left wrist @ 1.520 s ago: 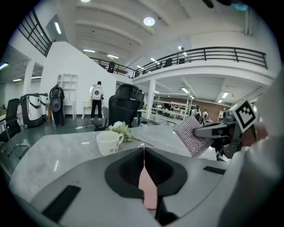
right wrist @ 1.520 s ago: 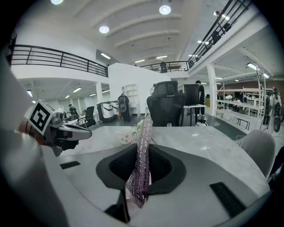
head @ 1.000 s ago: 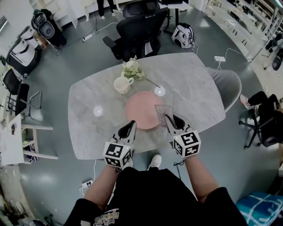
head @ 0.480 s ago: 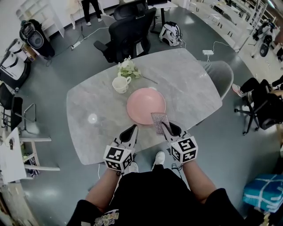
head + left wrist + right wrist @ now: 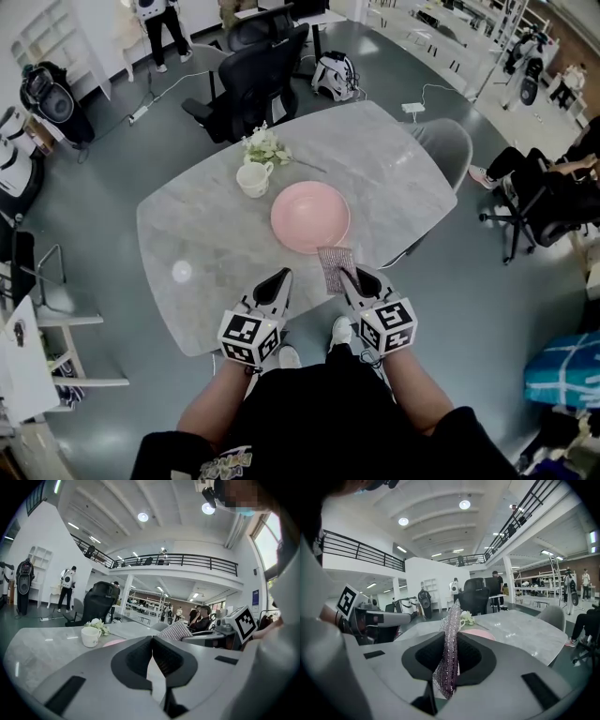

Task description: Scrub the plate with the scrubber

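Now the right gripper pinches the scrubber over the tabletop's near edge, just short of the pink plate at its middle; the left gripper is closed, empty.

Two bare forearms reach forward from a person standing at the near edge of the table, each hand carrying a gripper. The left gripper points ahead and slightly down, tips just over that edge, its jaws pressed together with nothing between them. The right gripper, side by side with it and a little apart, also tilts slightly down toward the table, its jaws clamped on the scrubber, which stands up past the tips. The left marker cube and the right cube sit at the grippers' rear, off the table.
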Demonstrator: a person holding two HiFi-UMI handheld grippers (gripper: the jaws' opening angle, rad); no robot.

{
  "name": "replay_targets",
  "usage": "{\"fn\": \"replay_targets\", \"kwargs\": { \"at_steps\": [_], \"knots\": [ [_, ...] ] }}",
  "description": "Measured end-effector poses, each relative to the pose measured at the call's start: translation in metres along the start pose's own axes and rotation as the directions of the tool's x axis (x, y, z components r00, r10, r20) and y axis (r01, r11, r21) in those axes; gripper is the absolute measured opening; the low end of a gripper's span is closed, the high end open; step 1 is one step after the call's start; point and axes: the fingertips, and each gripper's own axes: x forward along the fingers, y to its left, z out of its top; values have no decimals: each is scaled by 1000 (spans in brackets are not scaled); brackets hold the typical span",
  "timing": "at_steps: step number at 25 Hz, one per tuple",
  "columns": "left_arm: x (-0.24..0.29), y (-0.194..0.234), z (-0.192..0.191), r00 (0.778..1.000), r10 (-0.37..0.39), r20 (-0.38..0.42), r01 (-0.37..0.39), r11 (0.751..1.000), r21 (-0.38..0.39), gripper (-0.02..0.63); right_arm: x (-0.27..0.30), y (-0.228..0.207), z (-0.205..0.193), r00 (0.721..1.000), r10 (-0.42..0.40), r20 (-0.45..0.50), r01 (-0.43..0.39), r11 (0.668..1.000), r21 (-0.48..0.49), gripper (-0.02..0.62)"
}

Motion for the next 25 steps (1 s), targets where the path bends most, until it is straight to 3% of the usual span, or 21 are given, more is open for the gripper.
{"fn": "replay_targets", "kwargs": {
  "at_steps": [13,25],
  "knots": [
    [-25,-11,-20,996,-92,-23,92,996,3,17,-27,35,-26,997,-67,24,66,998,23,73],
    [-35,-14,-20,992,-120,-34,121,992,23,18,-37,45,-27,995,-98,36,97,995,26,72]
  ]
}}
